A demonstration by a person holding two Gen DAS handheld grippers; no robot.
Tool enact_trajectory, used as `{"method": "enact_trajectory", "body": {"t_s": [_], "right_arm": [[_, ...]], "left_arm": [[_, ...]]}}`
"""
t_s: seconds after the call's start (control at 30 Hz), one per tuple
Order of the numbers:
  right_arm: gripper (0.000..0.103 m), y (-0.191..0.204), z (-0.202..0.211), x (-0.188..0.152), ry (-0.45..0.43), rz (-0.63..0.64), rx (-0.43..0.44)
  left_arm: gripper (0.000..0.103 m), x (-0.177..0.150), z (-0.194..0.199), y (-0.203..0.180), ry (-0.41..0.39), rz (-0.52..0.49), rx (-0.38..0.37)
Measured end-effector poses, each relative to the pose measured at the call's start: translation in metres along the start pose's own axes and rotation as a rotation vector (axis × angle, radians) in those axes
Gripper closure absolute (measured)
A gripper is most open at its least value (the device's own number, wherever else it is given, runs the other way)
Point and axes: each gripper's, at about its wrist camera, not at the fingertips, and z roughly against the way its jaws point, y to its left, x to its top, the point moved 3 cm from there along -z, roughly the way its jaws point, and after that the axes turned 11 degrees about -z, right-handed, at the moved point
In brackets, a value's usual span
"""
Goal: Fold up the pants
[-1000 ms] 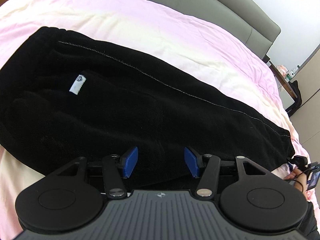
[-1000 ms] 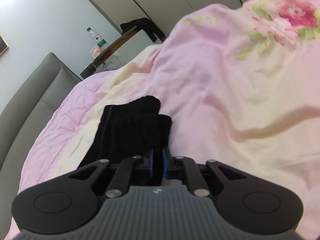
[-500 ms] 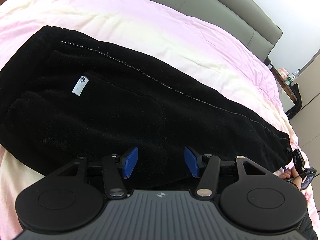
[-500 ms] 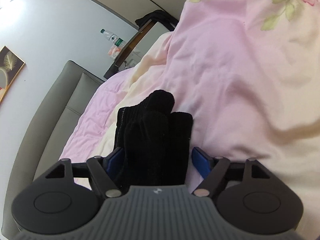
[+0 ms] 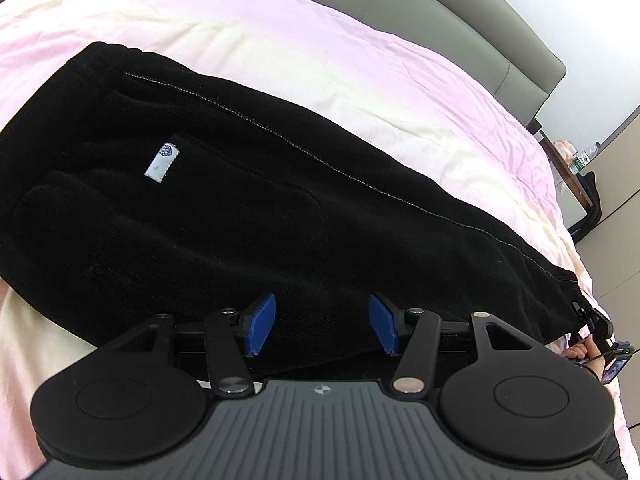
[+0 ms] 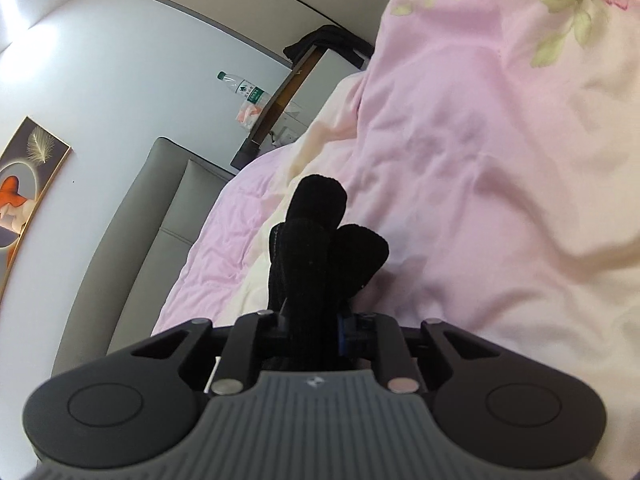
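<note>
With the black pants (image 5: 248,216) flat along the pink quilt (image 5: 360,60), my right gripper (image 6: 316,326) is closing on their bunched cuffs (image 6: 320,240), my left gripper (image 5: 322,324) waits half-open over the near edge; next I judge: carry the cuffs toward the waistband.

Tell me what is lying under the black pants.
The black pants lie on a pink and cream bedspread that shows all around them. Whatever is under the cloth itself is covered; the pants look doubled over, but lower layers cannot be seen.
</note>
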Motion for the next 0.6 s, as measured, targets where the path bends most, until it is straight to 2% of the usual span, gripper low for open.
{"method": "enact_trajectory", "body": {"t_s": [0.07,0.17,0.3,0.37,0.43,0.53,0.6], "right_arm": [[0.090,0.025,0.014,-0.004,-0.035,0.122,0.023],[0.090,0.074,0.042,-0.025,-0.077,0.330,0.115],[0.090,0.139,0.076,-0.082,-0.045,0.604,0.282],[0.090,0.161,0.095,-0.125,0.011,0.776,0.364],[0.089,0.169,0.109,-0.167,0.105,0.926,0.431],[0.089,0.161,0.118,-0.229,0.237,1.210,0.463],[0.089,0.143,0.115,-0.268,0.359,1.413,0.448]], "left_arm": [[0.040,0.003,0.001,0.000,-0.007,0.003,-0.006],[0.040,0.006,0.004,0.000,-0.031,0.014,-0.023],[0.040,0.004,0.009,0.001,-0.044,0.025,-0.039],[0.040,0.003,0.013,0.005,-0.050,0.030,-0.042],[0.040,0.003,0.017,0.010,-0.054,0.039,-0.042],[0.040,0.002,0.023,0.019,-0.061,0.056,-0.037],[0.040,0.001,0.027,0.023,-0.066,0.067,-0.037]]}}
